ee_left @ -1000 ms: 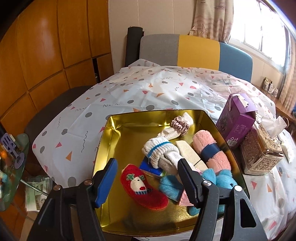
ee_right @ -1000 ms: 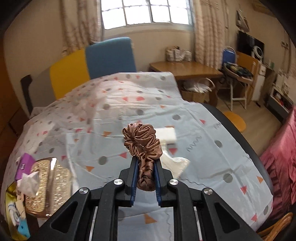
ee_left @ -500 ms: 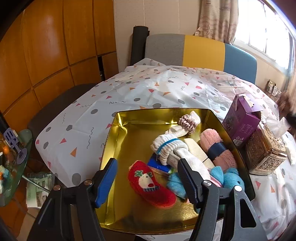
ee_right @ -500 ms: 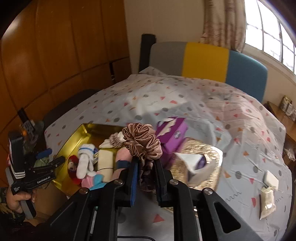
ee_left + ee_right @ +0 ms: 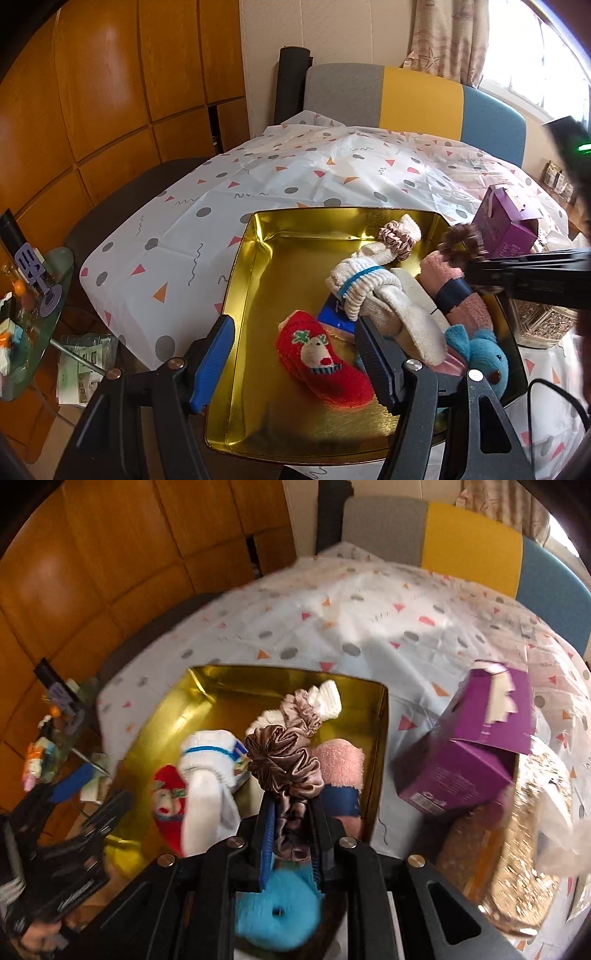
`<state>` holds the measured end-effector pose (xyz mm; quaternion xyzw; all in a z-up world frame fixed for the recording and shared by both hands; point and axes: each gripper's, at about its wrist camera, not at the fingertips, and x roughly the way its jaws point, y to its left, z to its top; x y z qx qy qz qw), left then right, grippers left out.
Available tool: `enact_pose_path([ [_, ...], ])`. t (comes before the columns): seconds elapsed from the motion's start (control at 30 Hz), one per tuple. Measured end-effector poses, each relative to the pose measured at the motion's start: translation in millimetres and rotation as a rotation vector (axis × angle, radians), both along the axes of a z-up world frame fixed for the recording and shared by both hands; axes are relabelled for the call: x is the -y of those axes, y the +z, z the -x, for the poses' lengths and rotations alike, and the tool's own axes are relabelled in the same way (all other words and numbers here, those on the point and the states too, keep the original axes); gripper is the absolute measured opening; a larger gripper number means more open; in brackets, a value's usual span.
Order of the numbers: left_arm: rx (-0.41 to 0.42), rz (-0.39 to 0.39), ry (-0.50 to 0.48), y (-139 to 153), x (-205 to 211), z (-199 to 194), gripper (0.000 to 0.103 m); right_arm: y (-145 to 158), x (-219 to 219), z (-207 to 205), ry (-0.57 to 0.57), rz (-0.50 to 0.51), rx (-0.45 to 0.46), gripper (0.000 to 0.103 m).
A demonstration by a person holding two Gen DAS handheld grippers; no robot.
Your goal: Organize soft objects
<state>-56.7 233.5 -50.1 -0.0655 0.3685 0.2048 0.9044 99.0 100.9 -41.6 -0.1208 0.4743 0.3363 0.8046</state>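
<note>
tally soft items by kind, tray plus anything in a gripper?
Scrunchies: 2, a brown scrunchie held in the right gripper, a pink scrunchie in the gold tray
Socks and rolled fabric pieces: 3, red reindeer sock, white sock bundle, pink roll
Plush toys: 1, blue plush
Total: 6

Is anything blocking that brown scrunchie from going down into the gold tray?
No barrier shows. The right gripper holds the brown scrunchie above the gold tray, but socks, including a pink sock, crowd the spot below; bare floor lies left.
</note>
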Motion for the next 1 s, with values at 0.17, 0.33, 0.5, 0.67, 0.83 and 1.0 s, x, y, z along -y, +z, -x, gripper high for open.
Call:
enact_pose_path([
  [0.17, -0.01, 0.018, 0.015, -4.6, -5.7, 2.6, 0.068, -32.7, -30.7, -15.1, -0.017, 0.068, -0.037, 0.018],
  [0.33, -0.019, 0.04, 0.05, -9.6, -15.4, 5.2, 0.068, -57.8, -44.5, -12.4, 0.006, 0.109, -0.055, 0.022],
  [0.5, -0.007, 0.046, 0.062, -8.0, -18.5, 7.5, 0.069, -53.0, -42.1, -4.1, 0.024, 0.11, -0.021, 0.039],
  [0.67, 0.011, 0.035, 0.059, -2.7, -18.0, 10.2, 0.077, -35.9, -33.7, 5.1, -0.005, 0.067, 0.066, 0.043],
  [0.83, 0.017, 0.028, 0.053, 2.2, -14.6, 10.0, 0.078, -16.8, -20.3, 11.9, -0.026, 0.031, 0.135, 0.049],
  [1.0, 0.025, 0.016, 0.035, 7.1, -8.2, 9.8, 0.078, 0.5, 1.7, 15.4, -0.069, -0.015, 0.164, 0.049],
])
